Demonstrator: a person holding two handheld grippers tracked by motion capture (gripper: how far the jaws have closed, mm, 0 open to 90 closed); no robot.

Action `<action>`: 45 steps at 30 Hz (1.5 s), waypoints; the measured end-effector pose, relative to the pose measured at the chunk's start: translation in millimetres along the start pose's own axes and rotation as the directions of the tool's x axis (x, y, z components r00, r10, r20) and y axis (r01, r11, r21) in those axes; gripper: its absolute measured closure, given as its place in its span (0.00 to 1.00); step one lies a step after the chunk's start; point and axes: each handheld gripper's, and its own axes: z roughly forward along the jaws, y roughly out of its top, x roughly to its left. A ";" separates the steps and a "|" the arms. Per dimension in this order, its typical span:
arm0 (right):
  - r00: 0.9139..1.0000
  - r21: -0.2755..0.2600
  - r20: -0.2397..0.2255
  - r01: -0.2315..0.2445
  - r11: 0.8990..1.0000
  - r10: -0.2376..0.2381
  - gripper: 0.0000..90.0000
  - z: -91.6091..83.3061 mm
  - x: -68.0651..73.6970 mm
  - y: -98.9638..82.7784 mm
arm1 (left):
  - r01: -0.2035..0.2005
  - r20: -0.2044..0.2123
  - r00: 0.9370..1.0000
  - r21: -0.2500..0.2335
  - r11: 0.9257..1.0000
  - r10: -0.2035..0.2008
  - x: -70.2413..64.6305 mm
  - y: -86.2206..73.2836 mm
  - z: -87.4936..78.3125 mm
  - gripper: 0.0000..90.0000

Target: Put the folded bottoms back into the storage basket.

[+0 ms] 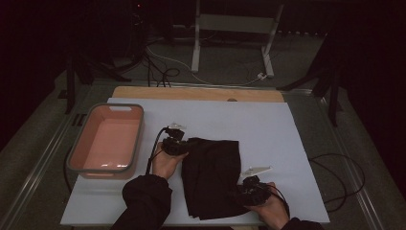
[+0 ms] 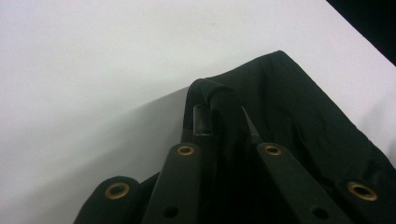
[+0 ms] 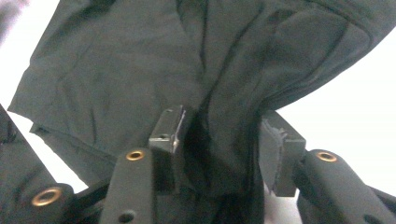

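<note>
A black cloth (image 1: 210,177) lies folded on the white tabletop (image 1: 268,129), a little left of its middle and reaching its near edge. My left gripper (image 1: 184,143) sits at the cloth's far left corner. In the left gripper view it (image 2: 222,116) is shut on a raised fold of the cloth (image 2: 299,107). My right gripper (image 1: 239,194) is at the cloth's near right edge. In the right gripper view a bunched ridge of the cloth (image 3: 116,70) fills the gap between its pads (image 3: 168,133), so the gripper (image 3: 219,140) is shut on it.
A pink basin (image 1: 139,134) with a grey rim stands at the table's left side, nothing visible in it. A wooden strip (image 1: 196,93) runs along the table's far edge. Black cables (image 1: 335,172) loop off the right side. A metal stand (image 1: 230,24) is on the floor behind.
</note>
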 end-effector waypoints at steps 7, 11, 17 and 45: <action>0.996 0.031 -0.008 0.085 0.996 -0.085 0.85 8.0 14.5 7.4 | 0.000 0.005 1.000 -0.009 1.000 0.000 -1.0 1.3 -1.9 0.95; 0.995 0.024 -0.003 0.096 0.995 -0.095 0.88 7.6 15.2 9.4 | -0.001 0.006 1.000 -0.018 1.000 0.001 -2.1 3.3 -3.3 0.95; 0.997 -0.023 0.009 0.074 0.997 -0.074 0.88 -0.6 8.7 12.2 | -0.002 0.004 1.000 -0.044 0.999 0.002 -4.9 11.3 -6.7 0.95; 0.999 -0.157 0.001 0.045 0.987 -0.046 0.88 -21.5 -0.9 33.8 | -0.013 0.011 1.000 -0.102 0.995 0.014 -11.9 35.6 -21.8 0.95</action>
